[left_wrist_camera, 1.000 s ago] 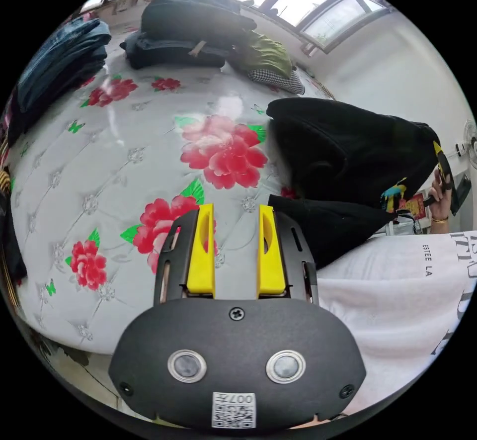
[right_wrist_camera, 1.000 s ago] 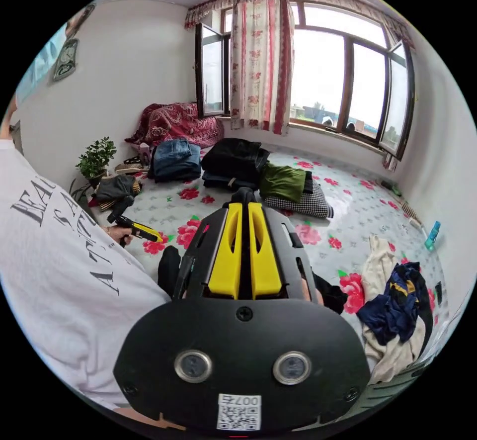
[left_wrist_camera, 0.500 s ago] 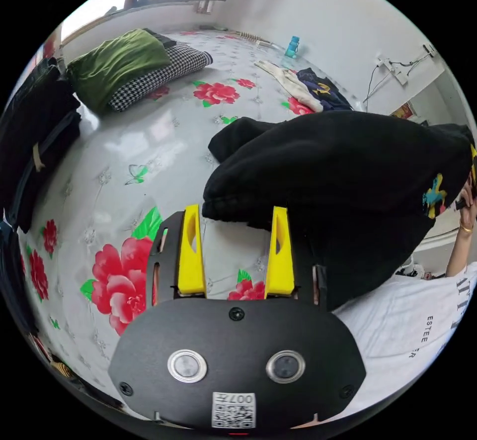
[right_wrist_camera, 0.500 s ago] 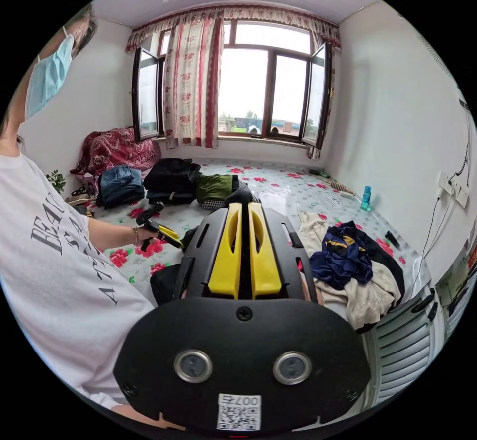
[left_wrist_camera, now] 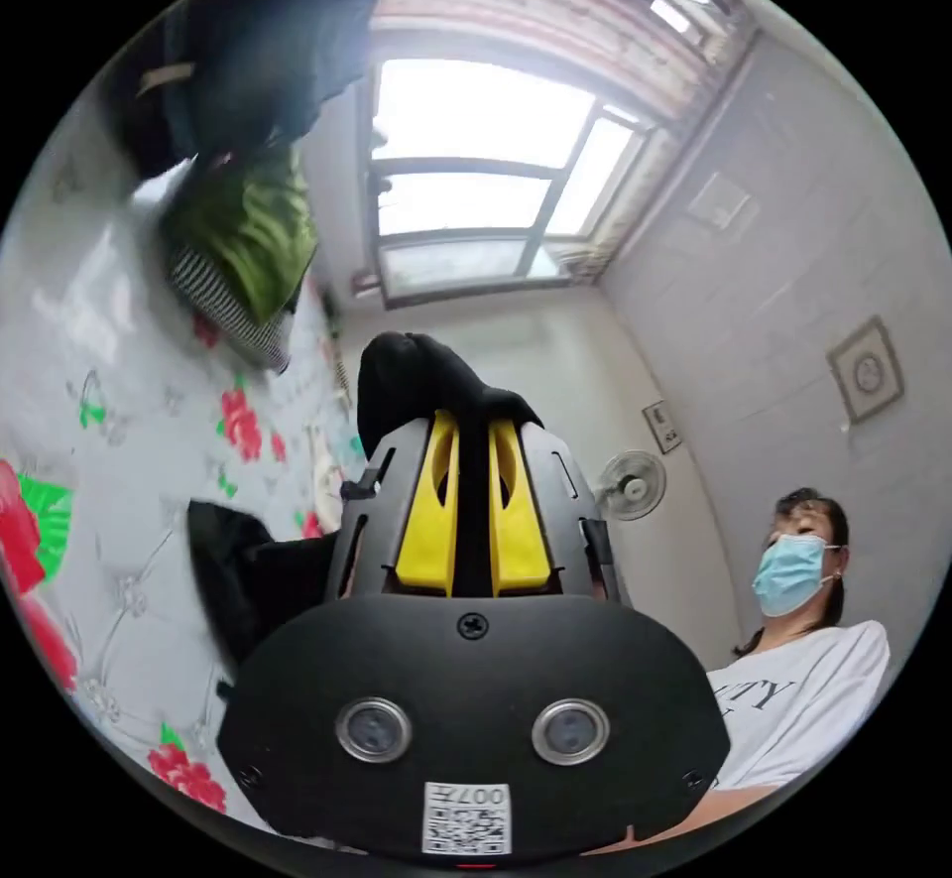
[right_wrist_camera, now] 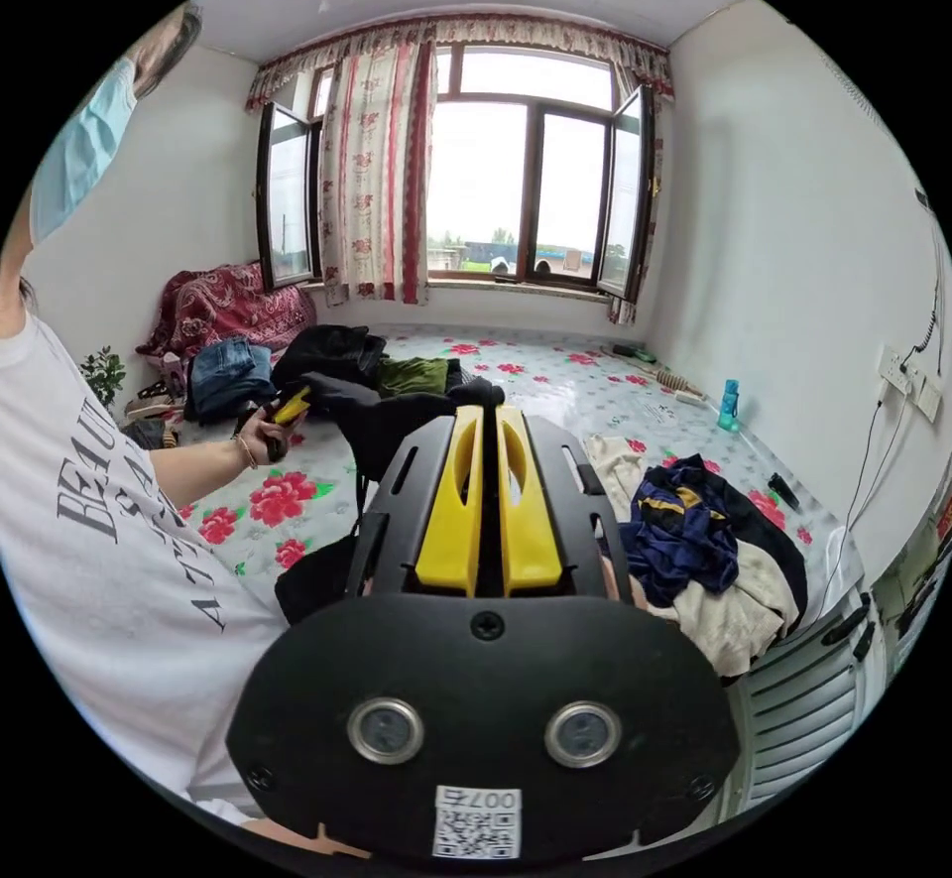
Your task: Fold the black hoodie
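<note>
Both grippers clamped on the black hoodie [right_wrist_camera: 397, 417], lifted off the flowered bed [right_wrist_camera: 555, 377].

Left gripper [left_wrist_camera: 473, 427] has its yellow jaws squeezed together on a bunch of black fabric, and the right gripper [right_wrist_camera: 486, 414] is pinched tight on another bit, so the hoodie hangs between them. Folded clothes [right_wrist_camera: 233, 372] sit stacked near the window [right_wrist_camera: 516, 184], with a messy pile [right_wrist_camera: 704, 541] off to the side.
</note>
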Demonstrator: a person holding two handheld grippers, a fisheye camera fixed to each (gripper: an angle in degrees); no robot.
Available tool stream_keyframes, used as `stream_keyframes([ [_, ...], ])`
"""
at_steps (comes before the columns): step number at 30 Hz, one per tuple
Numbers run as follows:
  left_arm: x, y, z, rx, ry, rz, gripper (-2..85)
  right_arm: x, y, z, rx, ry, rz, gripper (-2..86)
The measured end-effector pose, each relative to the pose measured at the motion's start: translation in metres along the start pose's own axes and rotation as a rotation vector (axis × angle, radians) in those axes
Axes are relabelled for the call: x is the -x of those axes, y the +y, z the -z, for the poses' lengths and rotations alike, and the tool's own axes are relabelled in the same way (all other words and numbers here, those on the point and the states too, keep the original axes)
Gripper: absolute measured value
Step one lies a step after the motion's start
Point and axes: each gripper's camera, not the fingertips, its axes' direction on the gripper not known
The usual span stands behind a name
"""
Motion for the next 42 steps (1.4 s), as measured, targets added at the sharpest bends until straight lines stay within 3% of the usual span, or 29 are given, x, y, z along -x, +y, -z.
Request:
stream_keyframes([
  [7,-0.284,-0.035,0.051,-0.196,0.168,-0.581,4.2,0.014,-0.060,0.046,-0.342,-0.101,0.117,0.0],
  [12,-0.502,0.051,0.084,-0.452,0.185,-1.057,3.9,0.040,-0.079,0.129,-0.665,-0.109,0.234,0.0],
  [15,-0.583,0.118,0.091,-0.653,0.034,-1.335,3.8,0.061,-0.080,0.165,-0.805,-0.062,0.296,0.0],
  [20,-0.623,0.162,0.091,-0.812,0.086,-1.522,3.7,0.081,-0.086,0.185,-0.883,-0.071,0.323,0.0],
  [25,-0.611,0.110,0.058,-0.897,-0.188,-1.458,3.6,0.081,-0.108,0.146,-0.793,-0.092,0.309,0.1],
  [28,-0.573,0.022,0.007,-0.802,-0.486,-1.369,3.9,0.081,-0.135,0.090,-0.651,-0.088,0.303,0.3],
  [30,-0.509,-0.083,-0.059,-0.509,-0.787,-1.262,5.0,0.084,-0.160,0.015,-0.480,-0.035,0.295,0.7],
  [31,-0.486,-0.112,-0.072,-0.409,-0.851,-1.179,6.0,0.083,-0.165,-0.009,-0.429,-0.038,0.278,0.9],
  [33,-0.379,-0.197,-0.086,-0.141,-1.082,-0.739,9.1,0.071,-0.170,-0.114,-0.135,-0.049,0.217,1.8],
  [35,-0.320,-0.208,-0.060,-0.150,-1.156,-0.605,9.2,0.050,-0.147,-0.179,0.044,-0.055,0.140,2.4],
  [38,-0.246,-0.193,-0.017,-0.105,-1.352,-0.604,8.8,0.007,-0.069,-0.241,0.216,-0.085,0.057,3.2],
  [42,-0.119,-0.122,0.054,0.161,-1.516,-0.500,9.0,-0.059,0.068,-0.310,0.551,-0.070,-0.117,4.1],
])
